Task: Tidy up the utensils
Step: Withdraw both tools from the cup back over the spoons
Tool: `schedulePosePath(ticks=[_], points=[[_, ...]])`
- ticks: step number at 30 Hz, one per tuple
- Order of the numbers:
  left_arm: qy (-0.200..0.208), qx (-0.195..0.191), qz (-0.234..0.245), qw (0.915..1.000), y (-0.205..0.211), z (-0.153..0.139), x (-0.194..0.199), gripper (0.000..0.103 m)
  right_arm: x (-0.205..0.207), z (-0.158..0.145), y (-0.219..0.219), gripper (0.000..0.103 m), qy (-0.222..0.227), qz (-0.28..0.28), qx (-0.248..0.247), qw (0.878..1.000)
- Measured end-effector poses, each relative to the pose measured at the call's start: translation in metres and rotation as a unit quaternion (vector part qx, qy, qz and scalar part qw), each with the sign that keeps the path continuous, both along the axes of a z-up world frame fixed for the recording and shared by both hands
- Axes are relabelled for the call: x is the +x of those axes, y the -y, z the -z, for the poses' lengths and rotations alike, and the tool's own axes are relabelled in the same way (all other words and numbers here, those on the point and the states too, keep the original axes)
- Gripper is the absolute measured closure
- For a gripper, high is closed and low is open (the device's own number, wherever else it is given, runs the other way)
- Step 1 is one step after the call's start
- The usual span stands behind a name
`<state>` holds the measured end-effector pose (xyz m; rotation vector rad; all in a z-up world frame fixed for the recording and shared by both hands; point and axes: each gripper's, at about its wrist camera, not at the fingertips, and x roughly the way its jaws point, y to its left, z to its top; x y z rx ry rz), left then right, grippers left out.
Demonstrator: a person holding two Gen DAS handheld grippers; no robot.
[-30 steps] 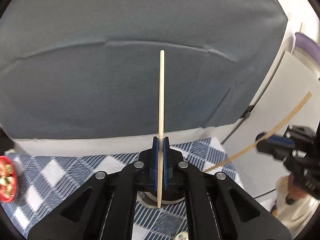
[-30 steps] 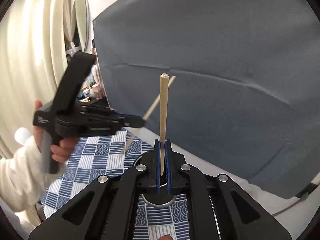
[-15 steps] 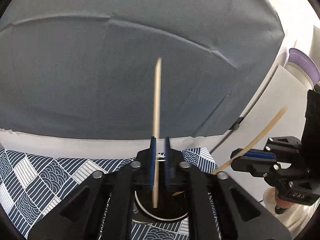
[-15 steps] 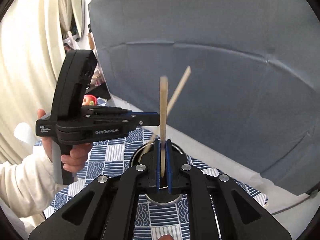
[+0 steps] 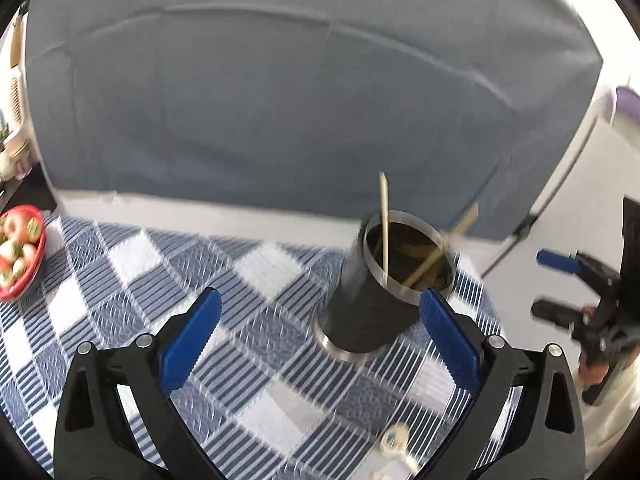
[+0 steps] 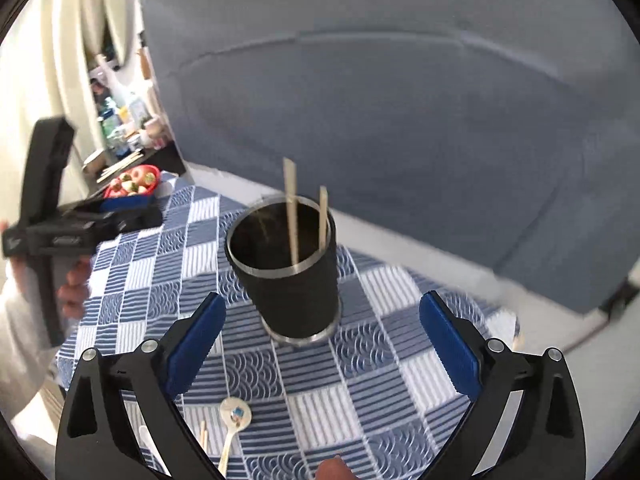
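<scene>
A black metal-rimmed cup (image 5: pixel 380 292) (image 6: pixel 288 280) stands on the blue-and-white checked cloth. Two wooden chopsticks (image 5: pixel 384 220) (image 6: pixel 291 208) stand inside it, leaning on the rim. My left gripper (image 5: pixel 316 340) is open and empty, just in front of the cup. My right gripper (image 6: pixel 320 344) is open and empty, also in front of the cup. A spoon (image 6: pixel 234 424) and more chopsticks (image 6: pixel 204 438) lie on the cloth near my right gripper. The right gripper shows at the right of the left view (image 5: pixel 576 288); the left gripper shows at the left of the right view (image 6: pixel 80 220).
A red bowl of fruit (image 5: pixel 20 252) (image 6: pixel 134 184) sits at the cloth's far left. A grey fabric backdrop (image 5: pixel 280 100) stands behind the table. A small pale utensil (image 5: pixel 394 438) lies on the cloth near my left gripper. Cluttered shelves (image 6: pixel 120 120) are at the left.
Both grippers have opened and let go of their chopsticks, which now stand in the cup. Both grippers have pulled back from the cup.
</scene>
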<state>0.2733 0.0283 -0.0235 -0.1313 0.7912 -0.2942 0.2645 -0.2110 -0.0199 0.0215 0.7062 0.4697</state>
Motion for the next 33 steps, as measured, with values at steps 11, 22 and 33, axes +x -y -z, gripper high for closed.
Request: schedulePosePath(ticks=[11, 22, 33], points=[[-0.072, 0.061, 0.007, 0.9955, 0.004, 0.052, -0.068, 0.006, -0.041, 0.050, 0.000, 0.008, -0.026, 0.044, 0.039, 0.998], [-0.103, 0.039, -0.084, 0.9903, 0.000, 0.074, -0.151, 0.006, -0.092, 0.080, -0.007, 0.008, -0.058, 0.035, 0.059, 0.996], [-0.101, 0.034, -0.121, 0.9869, -0.003, 0.059, -0.208, 0.006, -0.151, 0.094, -0.022, 0.008, -0.142, 0.051, 0.055, 0.987]])
